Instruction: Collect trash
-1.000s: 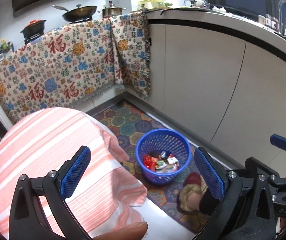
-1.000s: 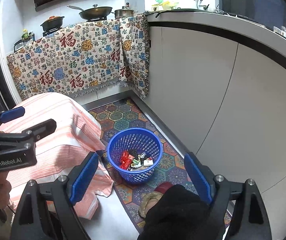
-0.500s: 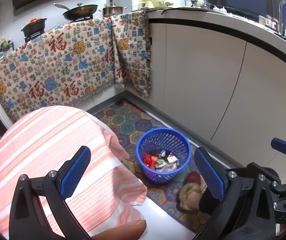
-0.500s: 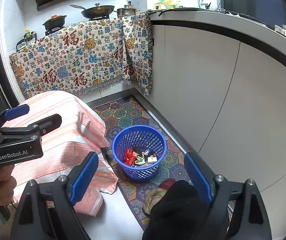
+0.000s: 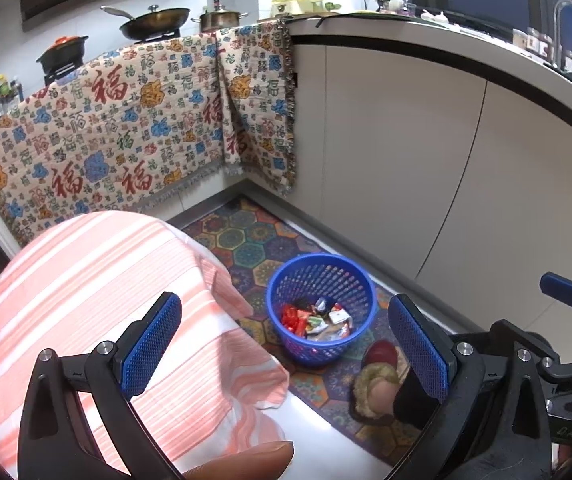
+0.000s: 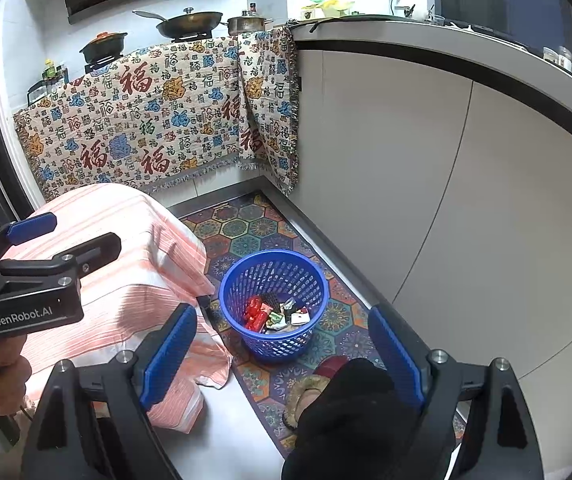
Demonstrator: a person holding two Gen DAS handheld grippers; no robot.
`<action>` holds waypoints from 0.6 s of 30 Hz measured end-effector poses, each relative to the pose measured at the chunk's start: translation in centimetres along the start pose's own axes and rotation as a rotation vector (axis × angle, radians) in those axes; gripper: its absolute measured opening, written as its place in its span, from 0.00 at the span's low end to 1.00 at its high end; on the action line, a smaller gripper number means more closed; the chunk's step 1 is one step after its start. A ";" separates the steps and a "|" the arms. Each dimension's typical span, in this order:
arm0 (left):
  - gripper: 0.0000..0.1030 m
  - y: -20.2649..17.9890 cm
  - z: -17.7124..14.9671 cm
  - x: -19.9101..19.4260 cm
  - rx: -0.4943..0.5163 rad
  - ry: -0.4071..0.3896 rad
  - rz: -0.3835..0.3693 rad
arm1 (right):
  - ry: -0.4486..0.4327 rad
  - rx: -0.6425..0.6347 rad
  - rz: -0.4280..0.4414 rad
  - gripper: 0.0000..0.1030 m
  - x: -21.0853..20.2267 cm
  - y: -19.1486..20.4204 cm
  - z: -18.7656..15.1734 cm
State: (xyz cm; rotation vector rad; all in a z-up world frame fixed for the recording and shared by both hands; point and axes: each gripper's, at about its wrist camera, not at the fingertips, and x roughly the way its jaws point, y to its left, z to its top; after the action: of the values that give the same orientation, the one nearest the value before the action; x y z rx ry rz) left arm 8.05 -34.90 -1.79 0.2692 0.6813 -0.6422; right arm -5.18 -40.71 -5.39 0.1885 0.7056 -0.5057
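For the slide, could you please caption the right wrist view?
Open right gripper above a blue basket holding wrappers, on a patterned mat beside a striped cloth.

A patterned cloth [image 5: 126,128] hangs over the stove front, with a wok [image 5: 154,24] and pots [image 5: 220,19] above. A striped pink cloth [image 5: 86,288] covers a rounded form beside a hexagon-patterned rug [image 5: 246,240]. A slipper [image 5: 377,364] rests on the rug.
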 end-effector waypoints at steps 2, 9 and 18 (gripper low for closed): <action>1.00 0.0 0.0 0.0 0.001 0.001 -0.002 | -0.001 0.001 0.001 0.87 -0.1 0.0 0.0; 1.00 0.1 -0.1 0.1 0.001 0.006 -0.006 | 0.000 0.001 0.000 0.87 -0.1 0.0 0.0; 1.00 0.2 -0.2 0.3 0.002 0.012 -0.012 | 0.001 0.002 0.000 0.87 -0.1 -0.1 0.0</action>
State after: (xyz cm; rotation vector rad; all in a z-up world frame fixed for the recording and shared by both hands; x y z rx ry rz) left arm 8.23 -34.83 -2.07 0.2710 0.6945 -0.6534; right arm -5.28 -40.71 -5.32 0.1908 0.7059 -0.5060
